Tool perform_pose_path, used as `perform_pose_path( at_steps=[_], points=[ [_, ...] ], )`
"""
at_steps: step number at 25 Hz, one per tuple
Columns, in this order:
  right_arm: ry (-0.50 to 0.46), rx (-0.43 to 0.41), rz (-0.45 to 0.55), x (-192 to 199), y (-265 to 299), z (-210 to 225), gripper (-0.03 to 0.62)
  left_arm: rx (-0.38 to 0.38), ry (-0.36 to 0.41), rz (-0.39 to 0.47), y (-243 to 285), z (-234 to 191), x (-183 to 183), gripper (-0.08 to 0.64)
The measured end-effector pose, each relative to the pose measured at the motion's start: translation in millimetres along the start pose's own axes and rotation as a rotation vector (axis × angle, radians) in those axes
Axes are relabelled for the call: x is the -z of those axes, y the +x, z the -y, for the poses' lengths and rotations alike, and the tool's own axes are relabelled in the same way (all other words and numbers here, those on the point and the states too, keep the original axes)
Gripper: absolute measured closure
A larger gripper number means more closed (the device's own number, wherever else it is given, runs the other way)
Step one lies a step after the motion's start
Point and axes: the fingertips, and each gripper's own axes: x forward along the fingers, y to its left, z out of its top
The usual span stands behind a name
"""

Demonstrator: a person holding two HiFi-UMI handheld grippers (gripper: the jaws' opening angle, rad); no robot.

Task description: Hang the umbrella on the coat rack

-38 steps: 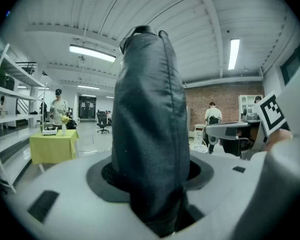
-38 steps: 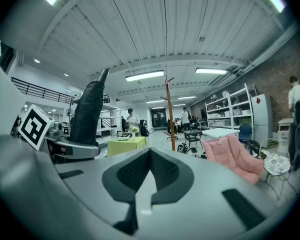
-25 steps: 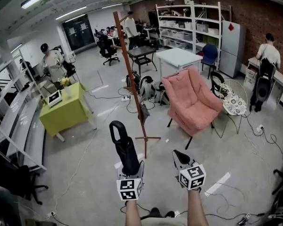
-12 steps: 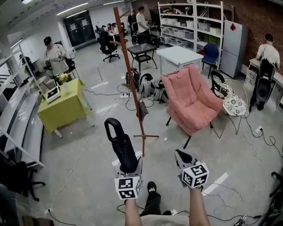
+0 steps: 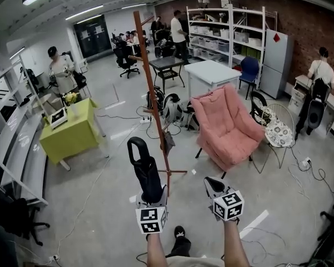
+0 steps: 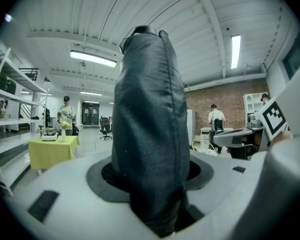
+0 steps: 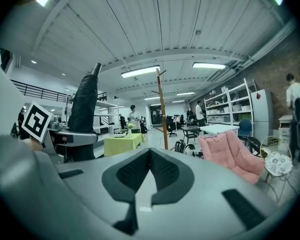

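Your left gripper point(image 5: 153, 197) is clamped on the folded umbrella point(image 5: 146, 171), held upright with its loop handle point(image 5: 137, 149) on top, and the coat rack point(image 5: 153, 96) stands ahead, slightly to its right, while the 2 jaws of your right gripper point(image 5: 214, 186) are together on nothing.

Ahead and to the right of the right gripper point(image 5: 212, 183) stands a pink armchair point(image 5: 225, 124) on dark legs. Just right of the chair is a round wire side table point(image 5: 278, 133) with a patterned top. Well ahead and left of the left gripper point(image 5: 153, 198) is a yellow-green table point(image 5: 72, 133) bearing a vase of flowers point(image 5: 72, 99). Far ahead — past a white table point(image 5: 211, 71) and a blue chair point(image 5: 247, 67) — white shelving point(image 5: 225, 29) stands by the brick wall point(image 5: 306, 26). Bags point(image 5: 170, 105) lie on the grey floor point(image 5: 100, 204) in between.
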Motion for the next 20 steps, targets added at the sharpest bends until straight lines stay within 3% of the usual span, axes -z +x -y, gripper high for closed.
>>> perform_pose_path(
  at_steps=[4, 11, 16, 20],
  points=[
    [-0.041, 0.006, -0.013, -11, 41, 11, 0.588, 0.005, 0.006, 0.001, 37, -20, -7, 0.305],
    [0.003, 0.006, -0.004, -40, 106, 31, 0.588, 0.029, 0.023, -0.008, 94, -55, -30, 0.304],
    [-0.049, -0.152, -0.032, -43, 147, 12, 0.588, 0.047, 0.011, -0.011, 129, -73, -30, 0.305],
    [-0.054, -0.145, -0.039, -47, 175, 13, 0.588, 0.056, 0.003, -0.016, 148, -87, -28, 0.305]
  ],
)
